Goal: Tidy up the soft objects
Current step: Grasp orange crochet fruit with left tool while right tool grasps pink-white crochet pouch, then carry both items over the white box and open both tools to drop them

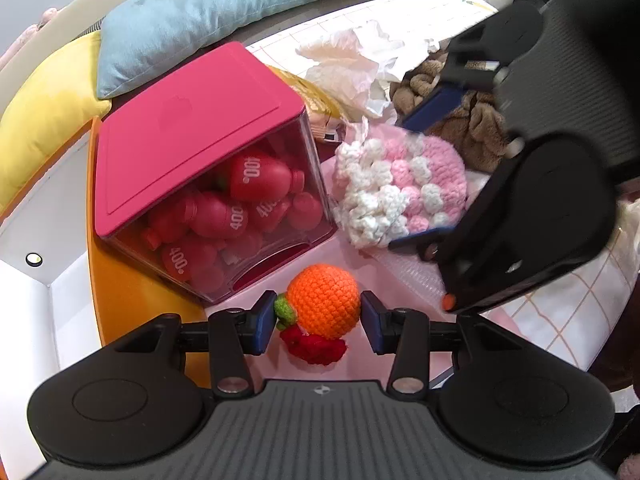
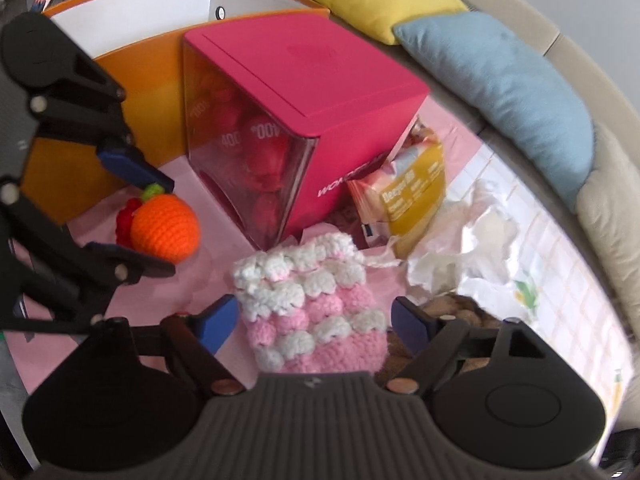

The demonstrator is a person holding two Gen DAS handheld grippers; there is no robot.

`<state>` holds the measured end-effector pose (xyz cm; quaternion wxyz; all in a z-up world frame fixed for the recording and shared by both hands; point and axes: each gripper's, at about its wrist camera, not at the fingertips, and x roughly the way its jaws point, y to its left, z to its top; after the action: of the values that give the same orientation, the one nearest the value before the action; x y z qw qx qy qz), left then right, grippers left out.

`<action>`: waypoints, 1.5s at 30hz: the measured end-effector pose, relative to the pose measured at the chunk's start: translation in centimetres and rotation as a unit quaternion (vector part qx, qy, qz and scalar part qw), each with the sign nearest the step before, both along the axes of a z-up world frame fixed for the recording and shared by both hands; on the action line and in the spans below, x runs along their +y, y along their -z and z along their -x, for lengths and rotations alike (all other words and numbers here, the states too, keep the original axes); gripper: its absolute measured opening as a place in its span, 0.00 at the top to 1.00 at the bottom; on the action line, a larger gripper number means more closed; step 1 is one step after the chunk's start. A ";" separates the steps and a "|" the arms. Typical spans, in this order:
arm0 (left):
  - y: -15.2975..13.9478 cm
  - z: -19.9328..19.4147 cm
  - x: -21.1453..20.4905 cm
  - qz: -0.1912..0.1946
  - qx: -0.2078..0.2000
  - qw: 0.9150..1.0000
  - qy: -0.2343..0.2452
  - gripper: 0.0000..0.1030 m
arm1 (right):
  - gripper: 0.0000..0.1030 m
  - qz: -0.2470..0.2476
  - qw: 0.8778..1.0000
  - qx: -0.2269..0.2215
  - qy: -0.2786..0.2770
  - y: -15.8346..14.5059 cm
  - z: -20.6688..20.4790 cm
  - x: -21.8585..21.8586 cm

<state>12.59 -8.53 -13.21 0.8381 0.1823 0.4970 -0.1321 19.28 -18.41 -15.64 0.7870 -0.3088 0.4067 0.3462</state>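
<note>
Crocheted orange (image 1: 326, 300), ball-shaped with a green leaf tuft at one side. Judged light, squashy, yarn giving good friction; nothing fragile. Best hold is across the round middle, not the tuft.

Left tongs (image 1: 320, 318) straddle it about half open: the tuft touches one pad and the other stands just off the ball, so a loose bracket rather than a squeeze. A small red knitted piece (image 1: 314, 346) lies against the orange underneath, on the pink sheet (image 1: 352, 360).

Pink-and-white crochet pouch (image 2: 316, 312): limp and bumpy; it will likely sag if pinched at an edge, so take it across the body. It lies on the sheet between the pads of the right tongs (image 2: 316, 324), which stand wide open, both pads clear of it.

Magenta-lidded box (image 1: 192, 136) just beside both.
</note>
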 end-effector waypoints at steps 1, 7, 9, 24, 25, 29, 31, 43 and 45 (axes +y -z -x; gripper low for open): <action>-0.1 0.1 0.1 0.002 -0.001 1.000 0.000 0.50 | 0.20 0.007 1.000 0.000 0.003 0.4 -0.3 0.2; -1.1 0.2 0.3 0.015 -0.009 1.000 -0.007 0.50 | 0.45 -0.021 0.999 0.022 0.030 0.7 -1.3 -0.4; -1.4 0.4 0.5 0.026 -0.010 1.000 -0.013 0.50 | 0.61 -0.025 0.999 0.030 0.036 0.4 -1.5 -0.7; -8.7 5.0 4.3 0.160 -0.090 0.981 -0.060 0.50 | 0.76 -0.173 0.968 -0.048 0.178 -8.9 4.6 -3.9; -9.3 5.3 4.9 0.172 -0.097 0.978 -0.067 0.50 | 0.76 -0.182 0.963 -0.052 0.190 -9.5 5.5 -4.0; -11.6 6.0 7.8 0.201 -0.111 0.967 -0.110 0.50 | 0.75 -0.209 0.952 -0.054 0.216 -11.6 8.1 -3.5; -12.4 6.0 9.4 0.201 -0.109 0.964 -0.132 0.50 | 0.75 -0.230 0.947 -0.043 0.221 -12.9 9.3 -2.6; -11.7 5.0 19.2 0.149 -0.019 0.964 -0.221 0.50 | 0.75 -0.246 0.942 0.121 0.193 -14.5 9.4 10.0; -10.8 4.7 20.1 0.124 -0.002 0.967 -0.221 0.50 | 0.75 -0.220 0.949 0.133 0.182 -14.1 9.3 12.2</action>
<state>7.90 11.58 -2.36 0.8636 -0.0376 0.5028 -0.0038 9.99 -6.17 -1.51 0.8237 0.0000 0.4709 0.3159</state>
